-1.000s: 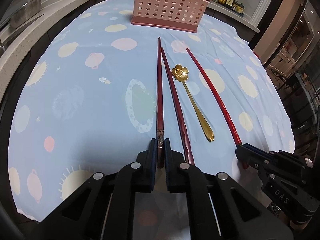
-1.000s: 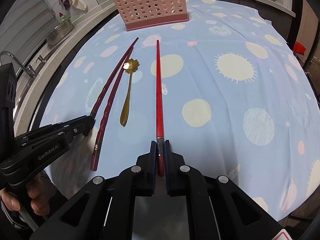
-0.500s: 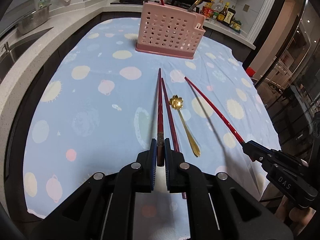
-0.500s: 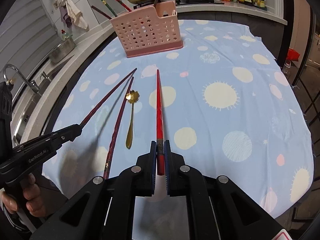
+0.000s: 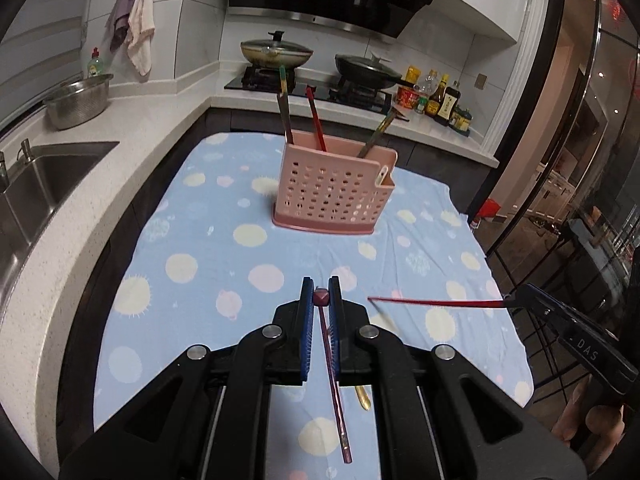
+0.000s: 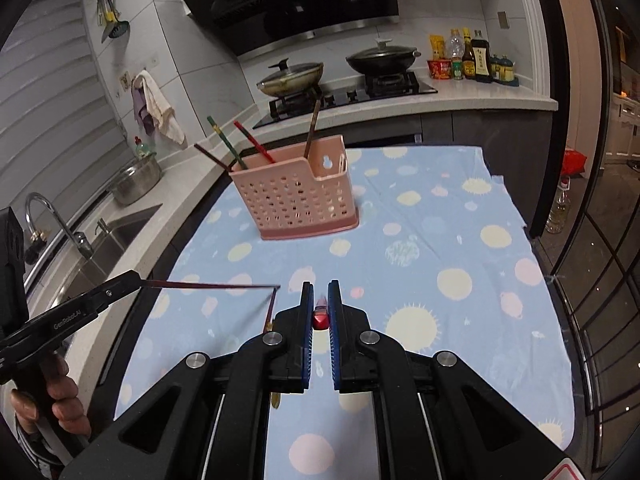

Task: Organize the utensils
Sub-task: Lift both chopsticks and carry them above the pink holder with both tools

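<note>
Both grippers have risen off the cloth [image 5: 200, 240] since 1 second ago, each lifting 1 chopstick. Left gripper [image 5: 320, 300] is clenched on a dark red chopstick [image 5: 321, 297]; right gripper [image 6: 319, 312] grasps a bright red chopstick [image 6: 320, 320]. Ahead stands the pink caddy [image 5: 332, 196], their likely destination. 1 chopstick [image 5: 338, 404] and a gold spoon [image 5: 362, 398] remain on the cloth.

Both grippers rose off the cloth [image 5: 208, 240] with their chopsticks: left gripper [image 5: 321, 300] lifted the maroon one [image 6: 216, 286], right gripper [image 6: 319, 308] the red one [image 5: 436, 302]. Holder [image 5: 334, 196] now fully in view. Second maroon chopstick [image 5: 336, 392] and spoon [image 5: 362, 398] now low in the left view.
</note>
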Demonstrator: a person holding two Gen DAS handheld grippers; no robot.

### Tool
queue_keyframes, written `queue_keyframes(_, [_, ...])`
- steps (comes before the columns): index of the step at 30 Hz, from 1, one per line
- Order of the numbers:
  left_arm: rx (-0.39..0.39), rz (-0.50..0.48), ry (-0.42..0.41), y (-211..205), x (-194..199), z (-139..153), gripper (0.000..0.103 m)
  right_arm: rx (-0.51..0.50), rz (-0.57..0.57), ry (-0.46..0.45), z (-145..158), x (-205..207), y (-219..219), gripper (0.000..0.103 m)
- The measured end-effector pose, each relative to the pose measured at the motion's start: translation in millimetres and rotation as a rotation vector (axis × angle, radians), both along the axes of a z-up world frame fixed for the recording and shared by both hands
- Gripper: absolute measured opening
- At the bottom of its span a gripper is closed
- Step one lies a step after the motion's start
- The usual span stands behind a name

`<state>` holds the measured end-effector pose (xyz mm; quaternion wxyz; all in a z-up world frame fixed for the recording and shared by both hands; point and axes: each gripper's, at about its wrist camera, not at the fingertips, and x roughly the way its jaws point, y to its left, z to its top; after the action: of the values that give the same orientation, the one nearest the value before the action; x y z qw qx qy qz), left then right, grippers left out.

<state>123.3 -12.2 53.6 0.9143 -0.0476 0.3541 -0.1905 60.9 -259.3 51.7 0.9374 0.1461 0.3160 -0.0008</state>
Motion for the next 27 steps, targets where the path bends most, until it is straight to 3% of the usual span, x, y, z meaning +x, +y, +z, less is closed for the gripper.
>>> queue_keyframes(15, [-0.034,0.011,-0.191,-15.8,58.4,85.1,0.007,0.01,0.002,-0.169,65.4,60.2,-17.7,0.007])
queue_keyframes(27, [-0.065,0.039,-0.341,-29.7,124.1,157.9,0.007,0.019,-0.029,-0.35,141.3,143.6,-26.4,0.007])
